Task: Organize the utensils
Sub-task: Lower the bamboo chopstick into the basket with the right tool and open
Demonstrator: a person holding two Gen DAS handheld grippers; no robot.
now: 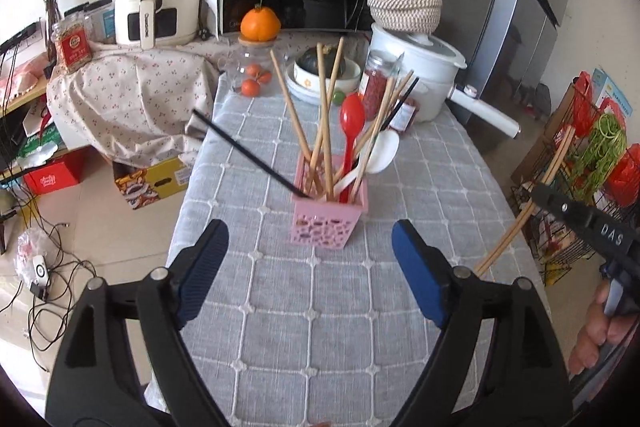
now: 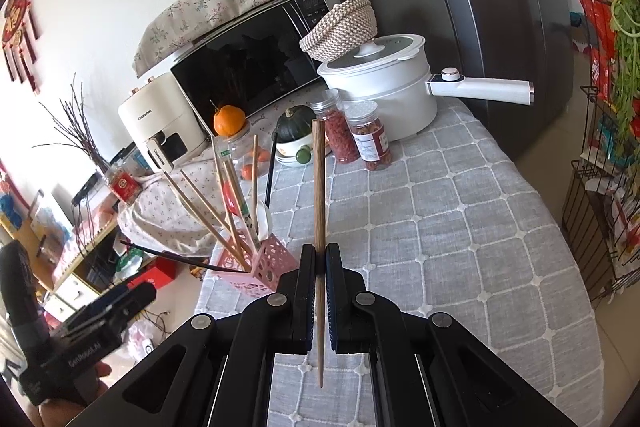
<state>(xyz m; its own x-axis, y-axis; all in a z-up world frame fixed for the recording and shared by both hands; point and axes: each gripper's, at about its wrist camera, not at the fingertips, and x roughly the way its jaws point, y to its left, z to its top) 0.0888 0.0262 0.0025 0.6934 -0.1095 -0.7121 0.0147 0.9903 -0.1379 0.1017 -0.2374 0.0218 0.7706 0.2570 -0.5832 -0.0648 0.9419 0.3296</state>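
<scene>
Right tongs (image 2: 319,259) clamp one brown wooden chopstick (image 2: 319,187) upright over the grey-checked counter (image 2: 460,227), left tongs (image 1: 310,247) gape empty before the pink perforated plastic holder (image 1: 330,223); best lower it tip-first, clear of the leaning black chopstick (image 1: 244,151).
</scene>
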